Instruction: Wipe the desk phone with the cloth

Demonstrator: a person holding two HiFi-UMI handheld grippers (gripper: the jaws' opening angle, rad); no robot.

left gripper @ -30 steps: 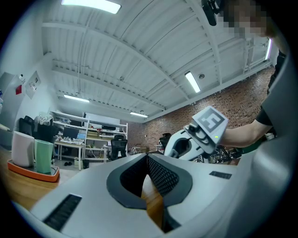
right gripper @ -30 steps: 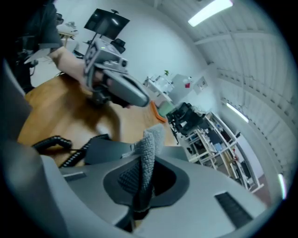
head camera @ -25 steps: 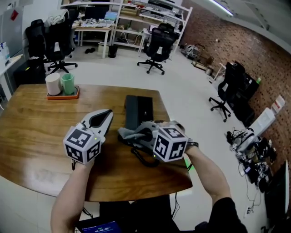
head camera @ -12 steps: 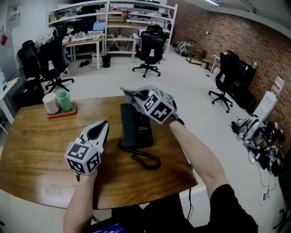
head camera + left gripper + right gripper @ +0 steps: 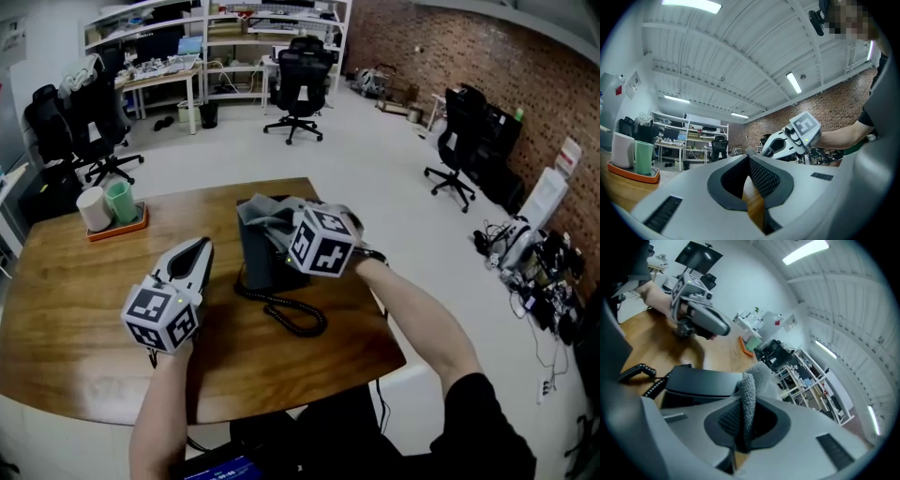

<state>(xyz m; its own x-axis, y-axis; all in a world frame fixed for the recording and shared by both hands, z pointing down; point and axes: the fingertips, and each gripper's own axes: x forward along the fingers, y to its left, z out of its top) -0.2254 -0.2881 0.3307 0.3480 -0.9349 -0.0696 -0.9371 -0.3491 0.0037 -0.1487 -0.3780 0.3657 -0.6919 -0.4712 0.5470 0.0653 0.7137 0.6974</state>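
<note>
The black desk phone (image 5: 255,255) lies on the wooden table (image 5: 75,309), its coiled cord (image 5: 289,316) looping toward me. My right gripper (image 5: 279,228) is shut on a grey cloth (image 5: 265,213) and holds it on the phone's far part. In the right gripper view the cloth (image 5: 753,378) sticks up from the shut jaws of the right gripper (image 5: 744,397), over the phone (image 5: 701,382). My left gripper (image 5: 201,245) rests left of the phone, shut with nothing in it; its jaw tips meet in the left gripper view (image 5: 749,157).
An orange tray (image 5: 112,226) with a white cup and a green cup (image 5: 120,202) stands at the table's far left. The table's right edge runs close to the phone. Office chairs (image 5: 292,77) and shelves stand on the floor beyond.
My right gripper swept the cloth from the phone's near end to its far end, then came back slightly toward me. The left gripper stayed beside the phone.
</note>
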